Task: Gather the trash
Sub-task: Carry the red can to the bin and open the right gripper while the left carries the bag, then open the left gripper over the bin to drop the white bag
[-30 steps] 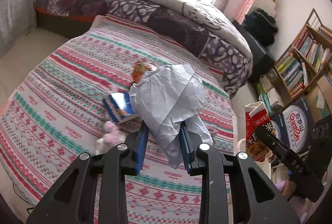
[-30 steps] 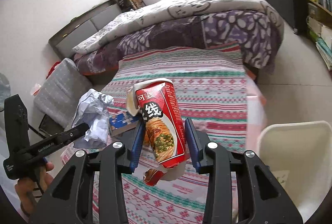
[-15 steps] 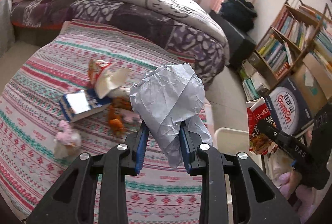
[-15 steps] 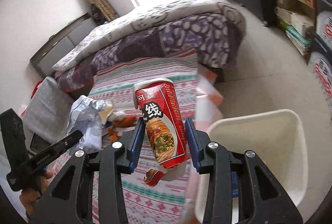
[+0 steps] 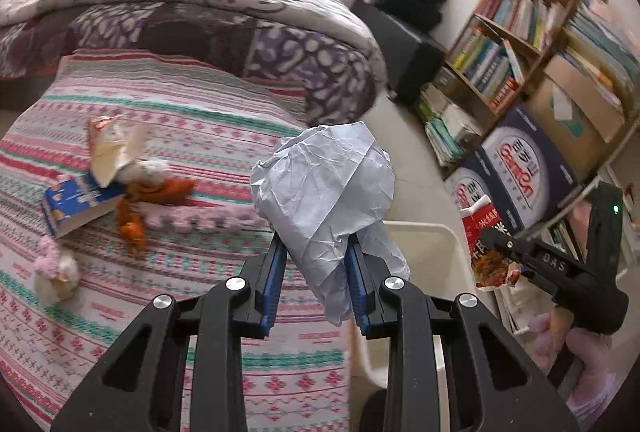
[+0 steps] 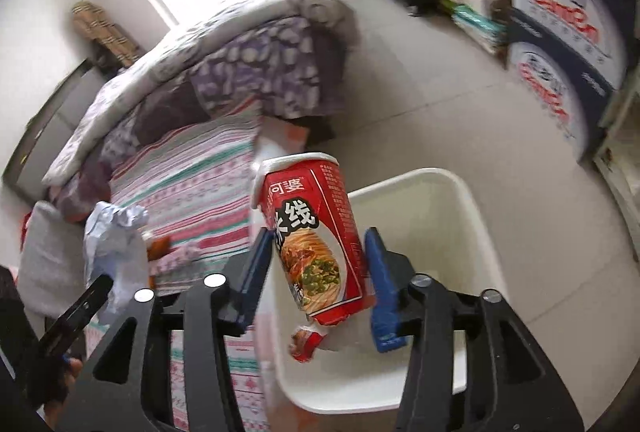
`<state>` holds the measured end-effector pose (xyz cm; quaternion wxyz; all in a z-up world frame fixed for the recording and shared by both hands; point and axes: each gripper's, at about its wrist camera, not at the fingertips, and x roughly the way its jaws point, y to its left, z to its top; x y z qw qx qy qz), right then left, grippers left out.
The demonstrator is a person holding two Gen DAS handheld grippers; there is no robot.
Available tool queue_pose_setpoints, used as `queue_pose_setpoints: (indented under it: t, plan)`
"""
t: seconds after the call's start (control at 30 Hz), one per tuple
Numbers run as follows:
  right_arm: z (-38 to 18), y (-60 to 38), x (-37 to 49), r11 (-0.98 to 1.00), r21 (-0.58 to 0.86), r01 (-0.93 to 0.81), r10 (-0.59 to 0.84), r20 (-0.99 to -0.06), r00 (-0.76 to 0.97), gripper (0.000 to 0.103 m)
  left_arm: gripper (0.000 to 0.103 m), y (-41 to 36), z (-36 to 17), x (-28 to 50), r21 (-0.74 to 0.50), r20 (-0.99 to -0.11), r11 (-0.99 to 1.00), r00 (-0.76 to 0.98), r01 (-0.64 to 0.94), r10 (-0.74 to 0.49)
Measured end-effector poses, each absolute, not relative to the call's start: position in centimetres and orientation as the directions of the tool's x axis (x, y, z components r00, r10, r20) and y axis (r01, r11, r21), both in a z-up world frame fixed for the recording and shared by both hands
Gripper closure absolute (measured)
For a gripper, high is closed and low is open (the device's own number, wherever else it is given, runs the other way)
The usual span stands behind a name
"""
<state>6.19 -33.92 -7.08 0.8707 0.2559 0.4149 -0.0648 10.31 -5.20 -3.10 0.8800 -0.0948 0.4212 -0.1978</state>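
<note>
My left gripper (image 5: 316, 264) is shut on a crumpled pale blue-grey paper ball (image 5: 324, 192), held over the bed's edge beside the white bin (image 5: 424, 228). In the right wrist view the red noodle cup (image 6: 308, 200) hangs tilted above the bin (image 6: 460, 188), between the jaws of my right gripper (image 6: 318, 236). Those jaws are opening, and a gap shows on each side of the cup. The left wrist view shows the right gripper (image 5: 492, 236) with the cup (image 5: 480, 232) at the far right. The paper ball (image 6: 112, 232) also shows at the left of the right wrist view.
The bed's striped cover (image 5: 180, 120) carries a blue carton (image 5: 76, 204), a torn wrapper (image 5: 112, 148), an orange plush (image 5: 152, 192) and a pink plush (image 5: 52, 268). A bookshelf (image 5: 520, 32) and stacked printed boxes (image 6: 568, 44) line the wall past the tiled floor (image 6: 460, 128).
Both grippers swung from over the bed toward the white bin. The right jaws have spread away from the noodle cup, which they gripped before. The left still grips the paper.
</note>
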Motion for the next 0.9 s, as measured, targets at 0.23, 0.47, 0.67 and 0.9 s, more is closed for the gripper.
queue_pose_setpoints:
  t: [0.23,0.47,0.67,0.9]
  plan:
    - [-6.8,-36.7,4.8,0.836,0.377,0.399,0.024,-0.751,0.66,0.028,0.073,-8.6,-3.6,9.8,-0.32,-0.71,0.888,0.537,0.332,-0.456]
    - [-6.6,-38.6,3.8,0.821,0.34,0.459,-0.051,-0.756,0.652,0.01,0.073,-10.9,-4.1,9.3,-0.32,-0.713,0.869,0.507,0.378,-0.484]
    - [-6.2,-39.4,3.2,0.821,0.285,0.495,-0.122,-0.76,0.638,0.007,0.073,-13.4,-4.6,8.5,-0.307,-0.722,0.848,0.476,0.432,-0.503]
    - [-6.0,-39.9,2.9,0.812,0.254,0.525,-0.167,-0.762,0.626,0.007,0.059,-15.8,-5.1,7.4,-0.318,-0.722,0.802,0.42,0.506,-0.551]
